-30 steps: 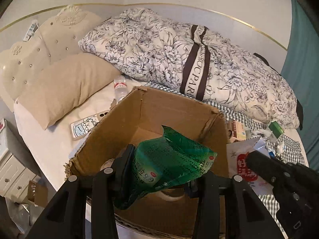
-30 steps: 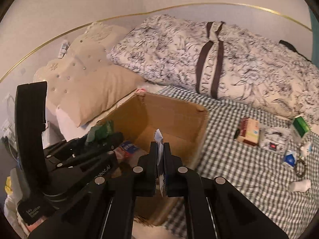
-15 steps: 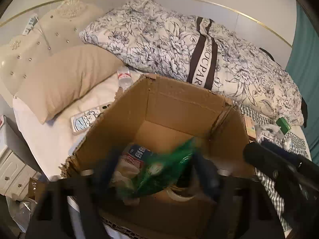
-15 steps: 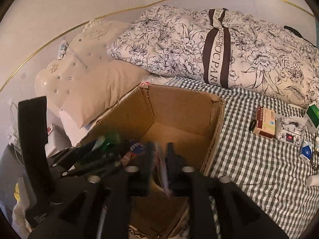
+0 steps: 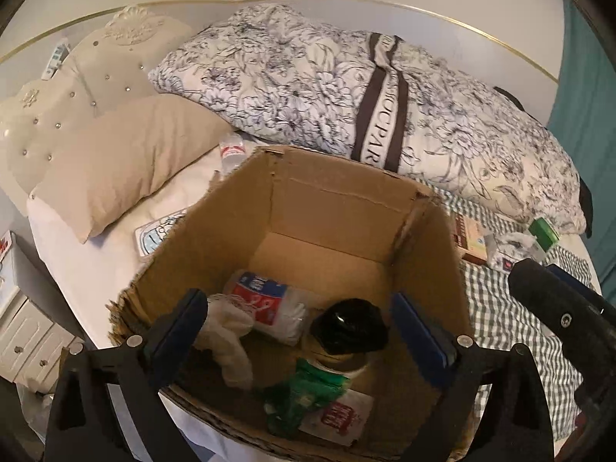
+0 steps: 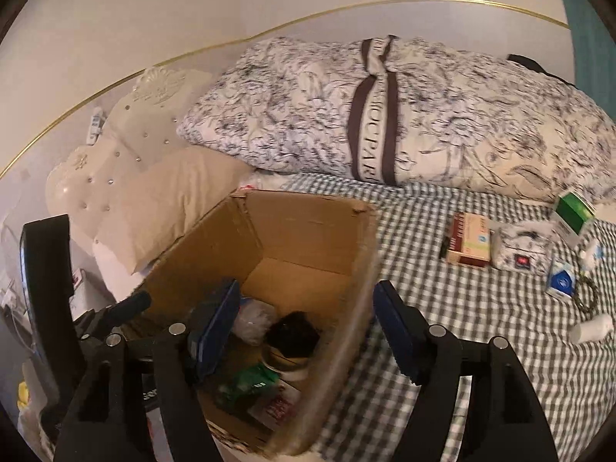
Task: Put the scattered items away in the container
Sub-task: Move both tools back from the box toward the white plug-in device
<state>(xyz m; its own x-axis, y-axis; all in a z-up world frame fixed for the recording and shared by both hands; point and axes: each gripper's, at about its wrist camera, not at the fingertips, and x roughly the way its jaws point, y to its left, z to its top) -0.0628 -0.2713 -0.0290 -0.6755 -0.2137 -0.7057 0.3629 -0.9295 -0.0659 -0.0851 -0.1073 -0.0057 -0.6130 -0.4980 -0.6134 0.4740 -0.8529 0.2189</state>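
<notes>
The box stands open-topped on the bed, near its pillow-side edge, and both grippers hang over its near rim. The left gripper has its jaws spread wide and opening a little more, with nothing between the pads; under the gap lie things on the box floor. The right gripper is also opening, its pads bare, and the box's right wall, blurred, shows in the gap between them.

On the box floor, toward the near wall, a green packet lies crumpled, partly over a white sachet with red print that is too soft to read. A black lump sits on a pale ring-shaped thing, perhaps a tape roll; most of the ring is hidden beneath it. A clear bag with a red and blue label and a white cloth fill the left side, the cloth partly behind the left finger. The near wall cuts off whatever lies closest.

Still out on the checked sheet, toward the bed's right edge: a carton, a tissue pack, a green-topped box, a small blue pack, a ring and a white bottle. The last few are small and smeared near the frame's edge. Beyond the box's far left corner a bottle shows only its top, and a flat white pack is half hidden by the left wall. A floral duvet is bundled along the bed's far edge, a beige pillow at its head.
</notes>
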